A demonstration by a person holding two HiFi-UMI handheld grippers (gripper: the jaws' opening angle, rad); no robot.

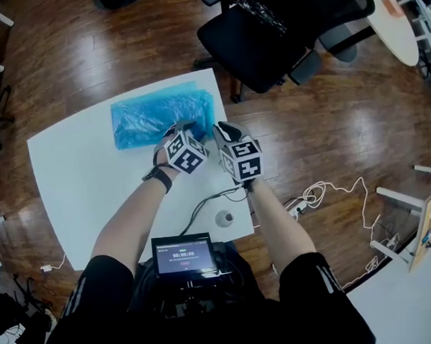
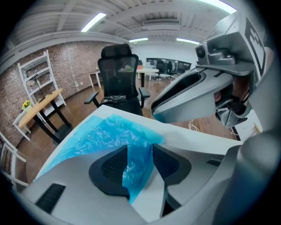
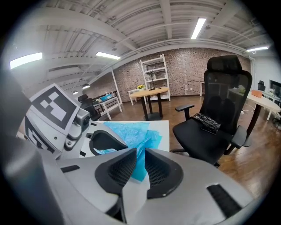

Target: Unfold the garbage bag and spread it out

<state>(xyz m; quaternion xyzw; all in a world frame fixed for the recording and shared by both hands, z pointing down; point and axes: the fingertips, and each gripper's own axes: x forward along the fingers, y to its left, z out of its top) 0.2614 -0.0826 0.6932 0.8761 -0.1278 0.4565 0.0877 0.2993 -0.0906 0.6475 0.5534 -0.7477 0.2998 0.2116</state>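
A crumpled blue garbage bag (image 1: 158,116) lies on the far half of the white table (image 1: 75,195). Both grippers sit side by side at its near right corner. My left gripper (image 1: 188,130) is shut on a strip of the bag's edge, which runs up between its pads (image 2: 109,165) in the left gripper view, where the blue bag (image 2: 101,136) spreads beyond on the table. My right gripper (image 1: 223,134) is shut on the neighbouring bit of edge; the right gripper view shows the bag (image 3: 131,132) pinched in the narrow gap of the right gripper (image 3: 139,165).
A black office chair (image 1: 285,26) stands just past the table's far right corner. A black cable (image 1: 203,202) and a small round object (image 1: 224,219) lie on the near part of the table. White cables (image 1: 330,191) trail on the wooden floor at right.
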